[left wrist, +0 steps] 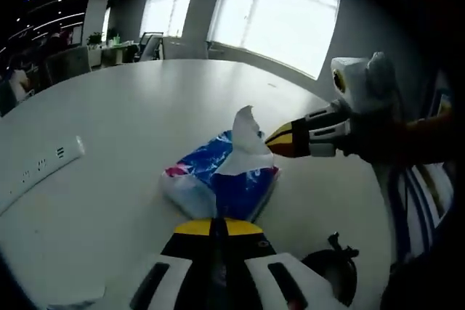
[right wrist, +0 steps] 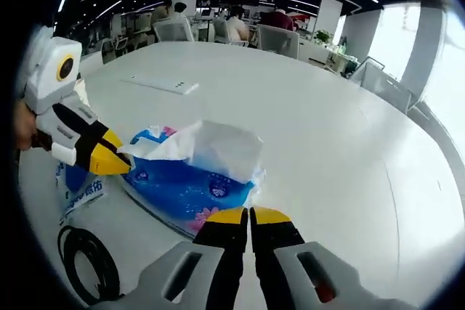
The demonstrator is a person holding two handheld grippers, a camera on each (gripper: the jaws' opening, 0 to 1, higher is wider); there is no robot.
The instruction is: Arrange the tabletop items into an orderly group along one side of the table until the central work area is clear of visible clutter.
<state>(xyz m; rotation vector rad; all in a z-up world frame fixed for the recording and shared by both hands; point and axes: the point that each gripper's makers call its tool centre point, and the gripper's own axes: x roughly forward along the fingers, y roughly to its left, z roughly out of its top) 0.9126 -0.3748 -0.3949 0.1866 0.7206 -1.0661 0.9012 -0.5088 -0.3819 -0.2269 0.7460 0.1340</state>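
- The blue tissue pack (left wrist: 221, 183) is lying out toward the middle of the white tabletop (left wrist: 131, 136), with a tissue (left wrist: 245, 132) sticking up from its slot.
- The left gripper (left wrist: 218, 224) is sitting right at the pack's near edge, at six o'clock in the left gripper view, jaws pressed together with nothing between them. Pushing from there, it is risking a crumpled wrapper or a pack that is pivoting instead of sliding.
- The right gripper (right wrist: 251, 214) is also showing its jaws together and empty, up against the pack (right wrist: 185, 183) from the other side.
- In the left gripper view the right gripper (left wrist: 270, 138) is coming in from three o'clock, its yellow tip looking to be at the raised tissue. Snagging that sheet would likely be pulling it out, adding loose clutter.
- A black cable (right wrist: 87, 263) is coiling at seven o'clock in the right gripper view, near the pack; a sweep that way could be dragging it along.
- A white power strip (right wrist: 161, 83) is lying well apart at eleven o'clock, not yet grouped.
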